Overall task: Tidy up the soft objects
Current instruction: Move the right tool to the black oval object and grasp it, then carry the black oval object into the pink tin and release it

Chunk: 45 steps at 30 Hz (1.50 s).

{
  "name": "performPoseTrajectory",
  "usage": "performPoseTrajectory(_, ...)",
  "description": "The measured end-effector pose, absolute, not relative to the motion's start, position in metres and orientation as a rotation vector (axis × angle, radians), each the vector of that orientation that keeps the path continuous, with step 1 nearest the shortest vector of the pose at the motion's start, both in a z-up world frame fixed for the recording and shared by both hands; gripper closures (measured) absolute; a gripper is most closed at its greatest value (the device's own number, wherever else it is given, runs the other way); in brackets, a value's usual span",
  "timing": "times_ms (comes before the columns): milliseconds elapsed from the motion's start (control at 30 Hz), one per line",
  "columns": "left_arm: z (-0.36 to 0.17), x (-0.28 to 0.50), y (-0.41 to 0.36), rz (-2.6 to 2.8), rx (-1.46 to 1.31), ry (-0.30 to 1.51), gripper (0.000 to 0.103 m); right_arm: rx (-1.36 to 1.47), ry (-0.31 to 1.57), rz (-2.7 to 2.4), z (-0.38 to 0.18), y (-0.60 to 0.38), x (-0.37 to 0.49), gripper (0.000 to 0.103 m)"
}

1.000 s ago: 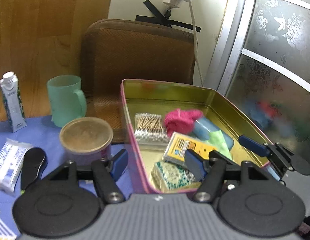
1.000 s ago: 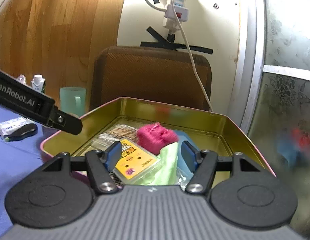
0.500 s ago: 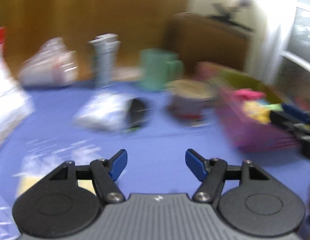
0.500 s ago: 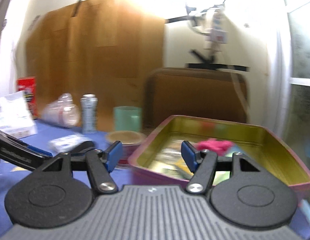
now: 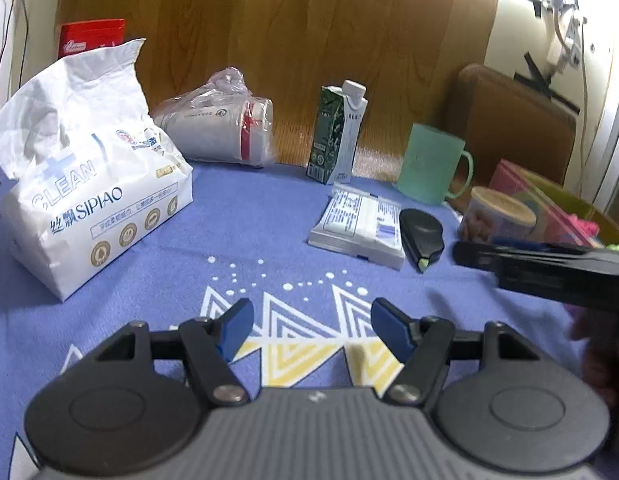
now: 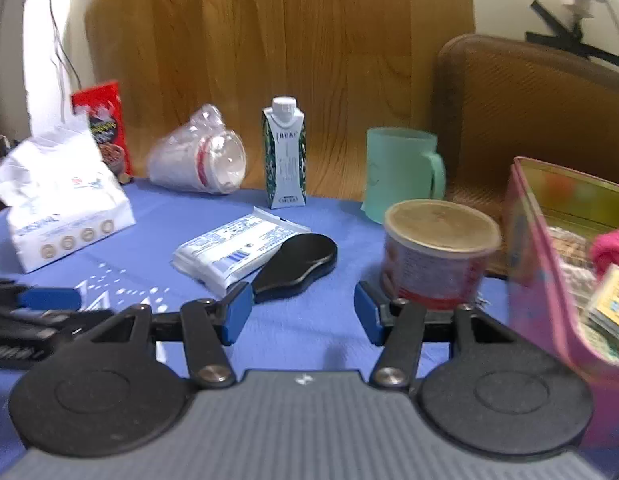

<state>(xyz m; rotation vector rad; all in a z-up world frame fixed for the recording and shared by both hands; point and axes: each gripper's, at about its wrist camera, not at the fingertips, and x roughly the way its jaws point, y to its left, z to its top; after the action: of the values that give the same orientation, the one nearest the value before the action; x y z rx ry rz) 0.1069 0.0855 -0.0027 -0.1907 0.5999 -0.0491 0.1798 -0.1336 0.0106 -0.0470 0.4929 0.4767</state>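
Note:
A flat white tissue pack lies mid-table on the blue cloth, touching a black oval object. A large white tissue bag stands at the left. The pink tin at the right holds a pink knitted piece and packets. My left gripper hovers open over the patterned cloth, short of the pack. My right gripper has its jaws closing with nothing between them, just in front of the black object.
A round lidded can stands beside the tin, with a green mug behind it. Along the back are a drink carton, bagged cups and a red box. A brown chair back rises behind the table.
Both grippers have swung left, away from over the tin, and now face the table's middle. The right jaws have narrowed a little.

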Motion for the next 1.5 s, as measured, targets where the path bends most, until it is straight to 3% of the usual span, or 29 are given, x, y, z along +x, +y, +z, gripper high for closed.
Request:
performPoseTrajectory(400,-0.003,0.101,0.091,-0.085,-0.251,0.575,0.035,-0.066,0.629,0.426,0.0,-0.092,0.221,0.044)
performPoseTrajectory(467,-0.003,0.1,0.091,-0.085,-0.252,0.575,0.034,-0.07,0.629,0.422,0.0,-0.092,0.222,0.058)
performPoseTrajectory(600,-0.003,0.1,0.09,-0.083,-0.252,0.575,0.034,-0.066,0.627,0.419,0.0,-0.096,0.222,0.063)
performPoseTrajectory(867,-0.004,0.101,0.09,-0.08,-0.252,0.586,0.034,-0.082,0.624,0.44,0.002,-0.11,0.205,0.063)
performPoseTrajectory(1500,-0.006,0.104,0.076,-0.053,-0.152,0.626,0.031,-0.189,0.536,0.546,-0.003,-0.162,0.07,0.063)
